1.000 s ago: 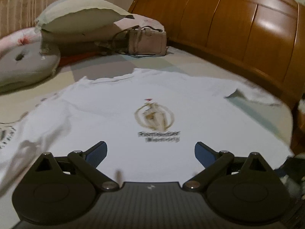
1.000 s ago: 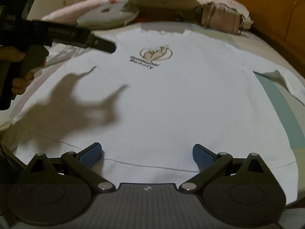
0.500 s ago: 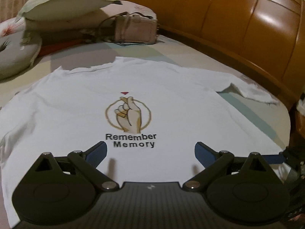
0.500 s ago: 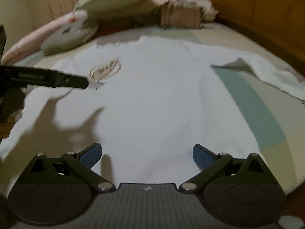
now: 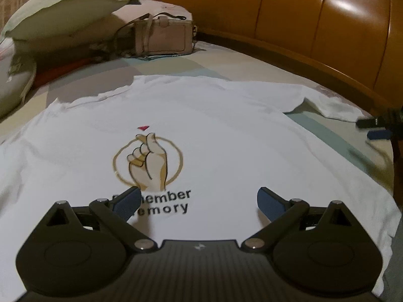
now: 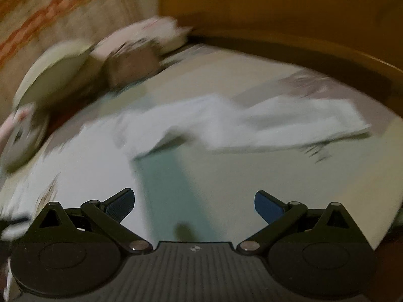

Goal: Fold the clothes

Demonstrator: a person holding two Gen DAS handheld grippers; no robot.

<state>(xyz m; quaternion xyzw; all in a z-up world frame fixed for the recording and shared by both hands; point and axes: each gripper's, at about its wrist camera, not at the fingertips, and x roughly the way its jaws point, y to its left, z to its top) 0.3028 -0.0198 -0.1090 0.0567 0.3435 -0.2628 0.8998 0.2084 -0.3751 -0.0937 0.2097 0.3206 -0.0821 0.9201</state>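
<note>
White T-shirt [image 5: 226, 136] lay flat, front up, on a bed [image 5: 252, 65], collar toward the pillows; its print, a hand [image 5: 147, 161] in a gold ring above the words "Remember Memory", sat near mid-chest. One sleeve [image 5: 325, 103] spread toward the wooden headboard [image 5: 302, 12], its edge partly lifted off the striped sheet. Left gripper [image 5: 196, 201] hung low over the shirt's lower front, jaws spread wide, nothing between them; its blue pads [image 5: 126, 201] overlapped the first letters of the print in view, contact with the cloth not discernible. Right gripper [image 6: 194, 203] likewise stood wide apart and empty, over the sheet just beside the shirt's side edge, pointed toward the sleeve [image 6: 289, 123]; that view was heavily motion-blurred, detail poor. In the left view the right gripper's tip showed at the right margin, dark with a blue pad [image 5: 377, 134], past the sleeve end. Beyond the collar: a pink handbag [image 5: 163, 35] with strap, upright, touching a pale green pillow [image 5: 65, 10] stacked on a pink one. A grey cushion [image 5: 15, 83] lay at the left margin. Curtain [image 6: 63, 12] with an orange pattern stood behind the pillows.
</note>
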